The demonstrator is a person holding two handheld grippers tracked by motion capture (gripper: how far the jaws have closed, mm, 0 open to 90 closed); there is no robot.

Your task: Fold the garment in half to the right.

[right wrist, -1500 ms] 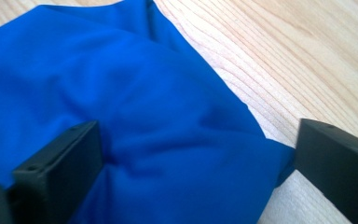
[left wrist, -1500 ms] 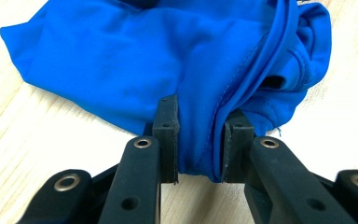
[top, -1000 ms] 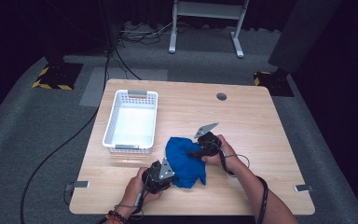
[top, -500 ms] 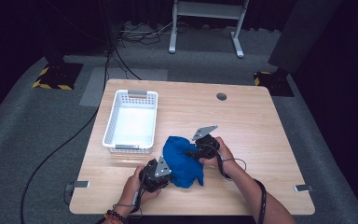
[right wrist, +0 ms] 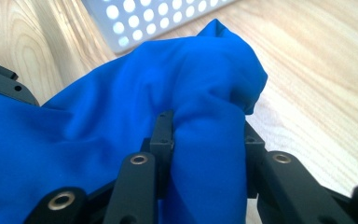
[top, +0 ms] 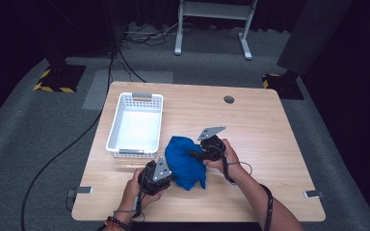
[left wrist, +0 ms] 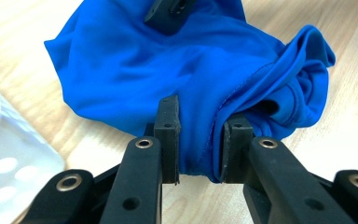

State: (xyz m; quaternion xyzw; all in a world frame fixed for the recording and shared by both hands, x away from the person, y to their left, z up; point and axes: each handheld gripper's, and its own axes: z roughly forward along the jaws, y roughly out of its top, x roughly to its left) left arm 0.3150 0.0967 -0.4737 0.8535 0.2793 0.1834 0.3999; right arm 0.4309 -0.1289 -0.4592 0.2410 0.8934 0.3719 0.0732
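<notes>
Cloth, blue (top: 185, 161) — crumpled, near middle of the wooden worktop (top: 270, 134), just right of the white basket (top: 136, 124). Left tongs (left wrist: 199, 140) clamped on a gathered fold at its near-left edge. Right tongs (right wrist: 205, 140) clamped on a thick fold at its right side — jaws lately closing.

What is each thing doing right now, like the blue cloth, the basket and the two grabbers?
Blue cloth: bunched up, pinched from both sides.
White basket: upright, empty, beside the cloth.
Left gripper: shut on a fold of the cloth.
Right gripper: shut on another thick fold.
Table: bare wood under the cloth.
</notes>
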